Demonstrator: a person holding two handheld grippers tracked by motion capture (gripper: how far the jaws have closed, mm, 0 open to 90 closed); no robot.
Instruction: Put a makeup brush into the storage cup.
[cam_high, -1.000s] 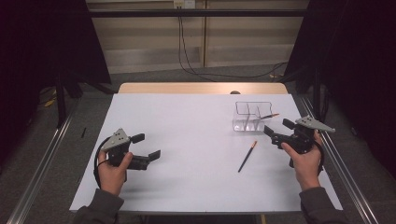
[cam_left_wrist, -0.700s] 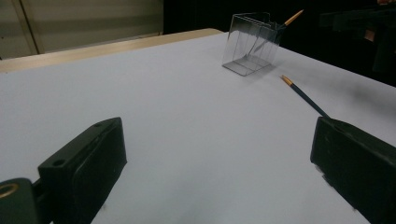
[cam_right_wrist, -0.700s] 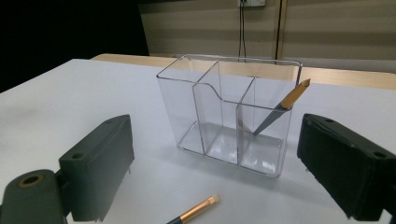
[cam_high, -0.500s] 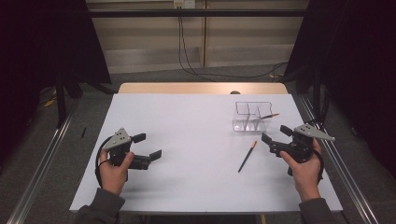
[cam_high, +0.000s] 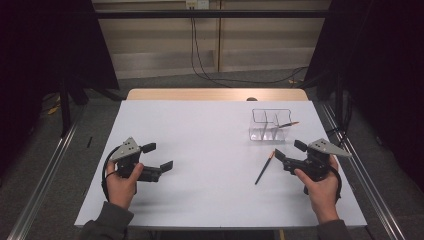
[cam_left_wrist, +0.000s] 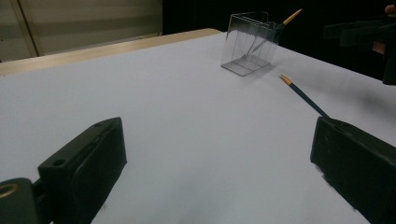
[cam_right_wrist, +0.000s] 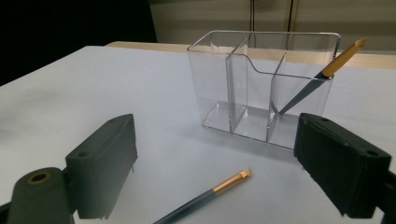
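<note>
A dark-handled brush (cam_high: 264, 169) with a gold ferrule lies loose on the white table, its tip toward a clear three-part organiser (cam_high: 270, 125). A second brush (cam_high: 287, 124) leans in the organiser's right compartment, tip sticking out. My right gripper (cam_high: 289, 149) is open just right of the loose brush; in the right gripper view that brush (cam_right_wrist: 205, 198) lies low between the jaws, untouched, with the organiser (cam_right_wrist: 261, 93) beyond. My left gripper (cam_high: 160, 156) rests open at the table's left, holding nothing; its view looks across to the loose brush (cam_left_wrist: 303, 97) and organiser (cam_left_wrist: 250, 44).
The white table top (cam_high: 200, 130) ends in a wooden strip at the far edge. Metal rails run along both sides of the table. Dark curtains and cables stand behind it.
My right gripper has drifted toward the person and slightly left, closer to the loose brush. The left gripper has stayed where it was.
</note>
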